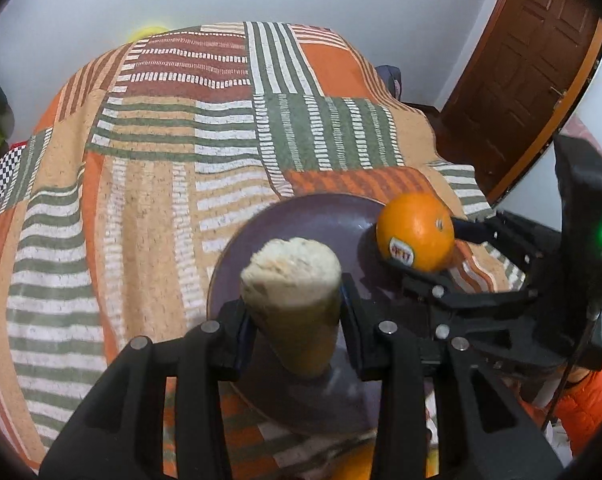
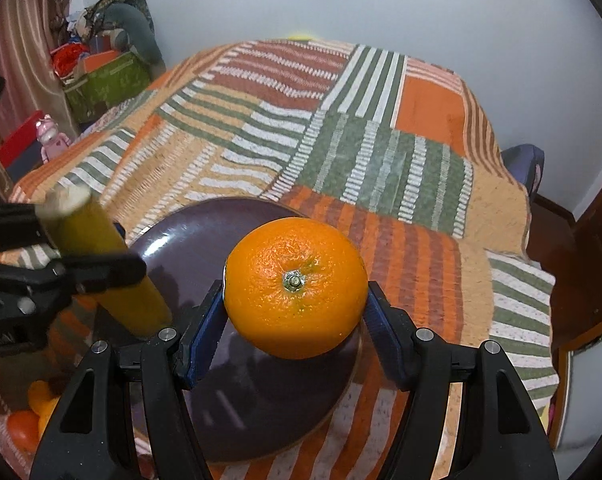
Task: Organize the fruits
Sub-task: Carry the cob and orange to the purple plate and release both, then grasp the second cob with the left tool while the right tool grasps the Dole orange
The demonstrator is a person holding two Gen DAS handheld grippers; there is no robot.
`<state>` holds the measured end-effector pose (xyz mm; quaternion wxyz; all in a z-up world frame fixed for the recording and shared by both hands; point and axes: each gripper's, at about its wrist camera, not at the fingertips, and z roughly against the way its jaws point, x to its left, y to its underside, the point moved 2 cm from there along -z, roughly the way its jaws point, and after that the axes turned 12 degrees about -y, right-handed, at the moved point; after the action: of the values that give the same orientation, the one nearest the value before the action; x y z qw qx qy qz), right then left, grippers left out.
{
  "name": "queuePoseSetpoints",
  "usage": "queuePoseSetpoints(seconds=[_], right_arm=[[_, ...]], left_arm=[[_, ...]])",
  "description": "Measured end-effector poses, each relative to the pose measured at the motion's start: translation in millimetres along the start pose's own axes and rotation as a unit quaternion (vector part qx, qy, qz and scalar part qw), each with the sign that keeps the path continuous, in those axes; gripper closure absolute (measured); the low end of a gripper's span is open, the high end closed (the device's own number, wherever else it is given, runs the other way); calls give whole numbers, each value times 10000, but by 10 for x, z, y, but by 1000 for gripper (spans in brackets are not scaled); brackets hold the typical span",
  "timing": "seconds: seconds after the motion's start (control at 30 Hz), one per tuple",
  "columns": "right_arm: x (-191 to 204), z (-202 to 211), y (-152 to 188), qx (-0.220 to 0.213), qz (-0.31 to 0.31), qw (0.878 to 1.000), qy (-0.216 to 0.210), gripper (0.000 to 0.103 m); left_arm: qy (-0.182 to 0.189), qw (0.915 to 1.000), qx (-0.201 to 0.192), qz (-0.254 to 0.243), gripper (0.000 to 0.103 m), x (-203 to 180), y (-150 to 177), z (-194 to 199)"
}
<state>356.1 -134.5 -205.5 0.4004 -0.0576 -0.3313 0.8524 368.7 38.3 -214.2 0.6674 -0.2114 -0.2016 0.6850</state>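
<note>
My left gripper [image 1: 295,316] is shut on a yellow-green banana piece [image 1: 297,292] with a pale cut end, held upright above the dark purple plate [image 1: 313,216]. It also shows at the left of the right wrist view [image 2: 101,264]. My right gripper [image 2: 295,316] is shut on an orange [image 2: 295,288] with a sticker, held over the plate's [image 2: 261,400] right part. The orange [image 1: 415,232] and the right gripper [image 1: 417,252] show at the right in the left wrist view.
The plate lies on a patchwork bedspread [image 2: 341,140] in orange, green and cream. More orange and yellow fruit [image 2: 33,416] lies low at the left. A wooden door [image 1: 529,72] stands at the right; boxes and clutter [image 2: 105,68] at the far left.
</note>
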Motion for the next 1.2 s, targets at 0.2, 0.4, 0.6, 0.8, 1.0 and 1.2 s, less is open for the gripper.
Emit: queuePoseSetpoints(seconds=[0.2,0.4,0.6,0.8,1.0,1.2], right_arm=[[-42,-80,34,41,35,10000,18,39],[-68,-96,16,30,18,10000,-26,39],[-36,-117,21,79,194,9997,98,39],[12,-81,31,180,288,9992,192,38],[115,200,12,-213,340,9989,249,19],[279,503,12,-440,329,9981,279,19]], left_arm=[[-11,9999,35,159,64,46,-115,-146],[-181,9997,151,-38,62,-29,-162,-271],[-275,9991,304,-133,62,-68,-121,-360],[-309,9992,233,-124,62,-65,-106,-215],[-395,9992,55,-94,60,-16,-32,73],[-508,9985,-195,-75,60,47,71,440]])
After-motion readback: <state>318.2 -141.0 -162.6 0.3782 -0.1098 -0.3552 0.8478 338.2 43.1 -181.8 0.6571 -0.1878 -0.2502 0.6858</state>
